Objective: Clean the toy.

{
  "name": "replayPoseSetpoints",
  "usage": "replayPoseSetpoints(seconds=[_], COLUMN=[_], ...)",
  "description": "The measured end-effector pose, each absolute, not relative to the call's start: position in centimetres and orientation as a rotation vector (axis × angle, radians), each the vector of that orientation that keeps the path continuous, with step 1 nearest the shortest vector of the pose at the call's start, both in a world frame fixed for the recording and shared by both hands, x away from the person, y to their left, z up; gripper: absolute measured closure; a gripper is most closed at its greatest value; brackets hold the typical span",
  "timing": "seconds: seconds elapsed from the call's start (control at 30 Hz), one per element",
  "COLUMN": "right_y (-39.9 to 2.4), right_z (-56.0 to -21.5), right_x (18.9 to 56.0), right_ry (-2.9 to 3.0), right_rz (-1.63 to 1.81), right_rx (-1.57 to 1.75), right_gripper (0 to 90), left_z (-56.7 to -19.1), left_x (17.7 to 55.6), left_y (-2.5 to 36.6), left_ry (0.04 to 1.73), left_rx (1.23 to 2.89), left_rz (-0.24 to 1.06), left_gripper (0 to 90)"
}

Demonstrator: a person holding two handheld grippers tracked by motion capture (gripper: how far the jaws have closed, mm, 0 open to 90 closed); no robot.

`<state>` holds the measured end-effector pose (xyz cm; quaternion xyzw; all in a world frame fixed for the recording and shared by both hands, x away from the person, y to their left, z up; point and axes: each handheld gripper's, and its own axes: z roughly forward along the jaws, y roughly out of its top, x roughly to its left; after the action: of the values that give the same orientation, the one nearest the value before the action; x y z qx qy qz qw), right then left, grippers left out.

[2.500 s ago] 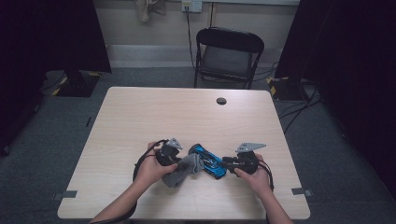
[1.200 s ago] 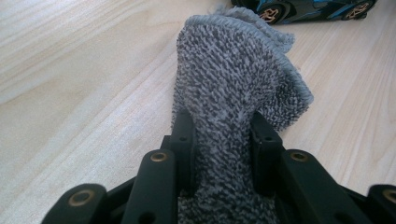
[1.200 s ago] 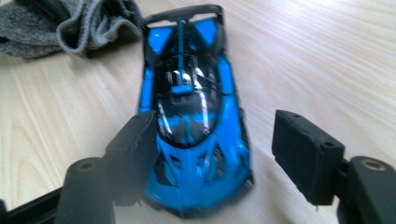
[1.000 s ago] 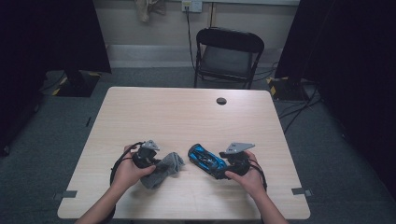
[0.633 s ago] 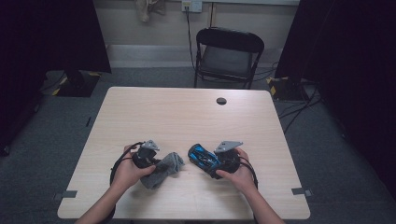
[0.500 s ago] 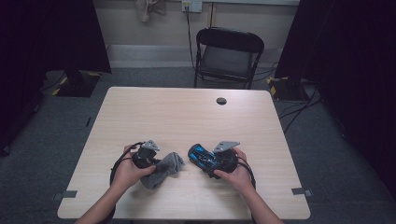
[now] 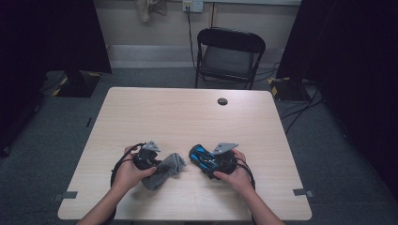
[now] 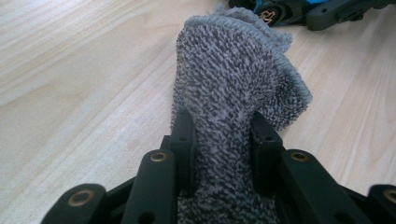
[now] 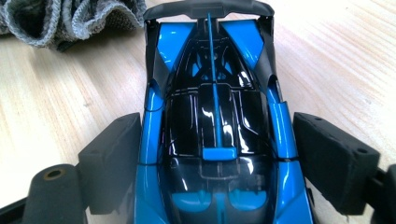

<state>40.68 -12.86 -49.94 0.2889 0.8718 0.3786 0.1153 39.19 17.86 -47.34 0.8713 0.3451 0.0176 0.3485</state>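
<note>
Left gripper (image 8: 219, 140) fingers clamp grey cloth (image 8: 233, 79); right gripper (image 9: 217, 158) fingers flank blue toy car (image 9: 212, 116), grip uncertain. Wiping seemingly pending.

The left claw (image 7: 159, 165) and the grey cloth (image 7: 165, 169) it pinches have slid from the lower centre of the high view toward the lower left, parting from the blue toy car (image 7: 202, 156). The right claw (image 7: 206, 161) has edged leftward along the counter (image 7: 187, 117), its jaws now flanking the car
</note>
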Motion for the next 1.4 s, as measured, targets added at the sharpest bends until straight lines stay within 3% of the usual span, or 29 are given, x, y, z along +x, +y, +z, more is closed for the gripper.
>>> replayPoseSetpoints(seconds=[0.77,0.97,1.4], right_y=[-14.6,-14.5,-14.5], right_z=[-49.3,-49.3,-49.0], right_x=[40.0,40.0,39.9], right_ry=[2.556,2.567,2.566], right_rz=[1.142,1.15,1.155], right_rx=[0.853,0.863,0.846], right_gripper=[18.5,24.5,21.5], left_z=[-46.5,-46.8,-46.7], left_x=[38.3,38.2,38.1], left_y=[14.6,14.2,13.7], left_ry=[0.774,0.77,0.758], left_rx=[2.272,2.288,2.292], left_rz=[-0.029,-0.039,-0.041], left_gripper=[68.8,68.8,68.9])
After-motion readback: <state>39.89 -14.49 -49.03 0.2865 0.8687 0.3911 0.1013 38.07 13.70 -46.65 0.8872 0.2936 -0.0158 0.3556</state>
